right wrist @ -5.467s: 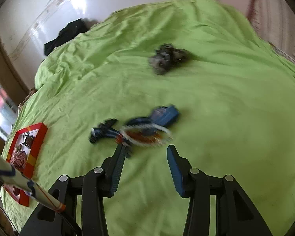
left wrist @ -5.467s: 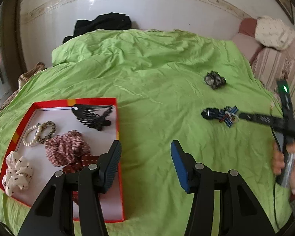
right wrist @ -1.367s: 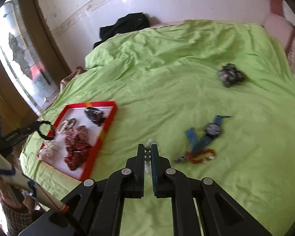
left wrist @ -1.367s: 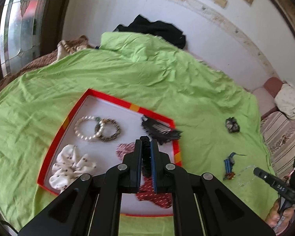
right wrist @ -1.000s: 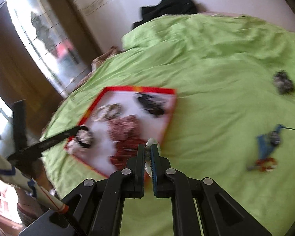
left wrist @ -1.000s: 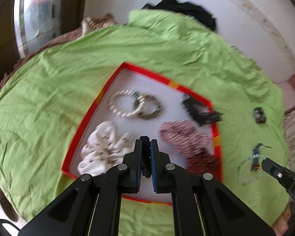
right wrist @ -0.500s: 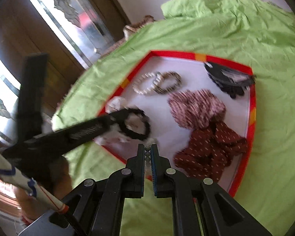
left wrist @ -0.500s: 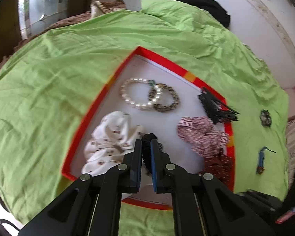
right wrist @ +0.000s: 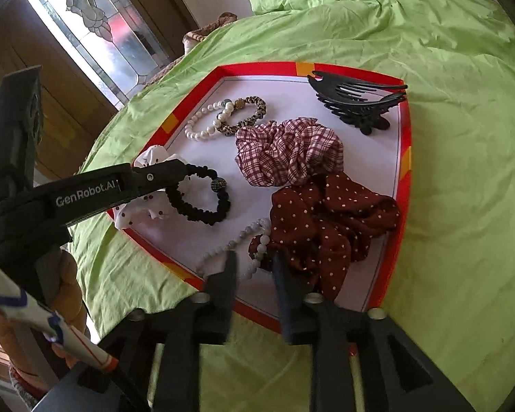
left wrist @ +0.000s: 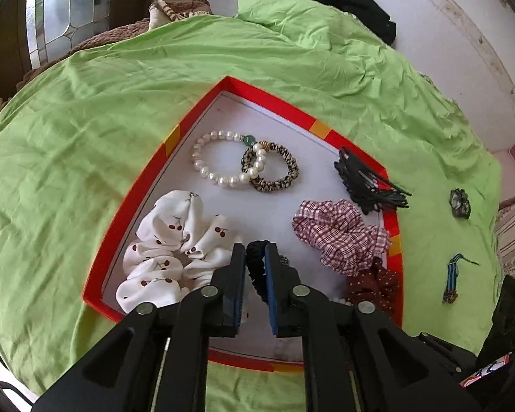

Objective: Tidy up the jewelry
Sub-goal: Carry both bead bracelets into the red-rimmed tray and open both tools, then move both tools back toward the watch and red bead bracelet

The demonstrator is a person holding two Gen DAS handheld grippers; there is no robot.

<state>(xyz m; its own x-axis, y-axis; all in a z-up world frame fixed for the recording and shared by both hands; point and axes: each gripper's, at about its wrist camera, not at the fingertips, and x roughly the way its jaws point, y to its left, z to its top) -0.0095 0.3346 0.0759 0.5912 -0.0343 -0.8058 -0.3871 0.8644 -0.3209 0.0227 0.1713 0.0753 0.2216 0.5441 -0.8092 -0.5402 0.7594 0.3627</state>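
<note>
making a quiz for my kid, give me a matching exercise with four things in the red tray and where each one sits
Things:
1. black hair claw
2. cherry scrunchie
3. pearl bracelet
4. dotted maroon scrunchie

Places:
A. overlapping the leopard hair tie
B. at the tray's far right corner
C. touching the checked scrunchie, near the right gripper
D. beside the left gripper, near the tray's left edge

Pairs: 1-B, 2-D, 3-A, 4-C

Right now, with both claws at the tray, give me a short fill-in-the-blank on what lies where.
1. The pearl bracelet overlaps the ____-print hair tie.
2. The black hair claw clip rests inside the ____ tray.
3. The left claw has a ____ scrunchie between its pads.

Missing: leopard; red; black
</note>
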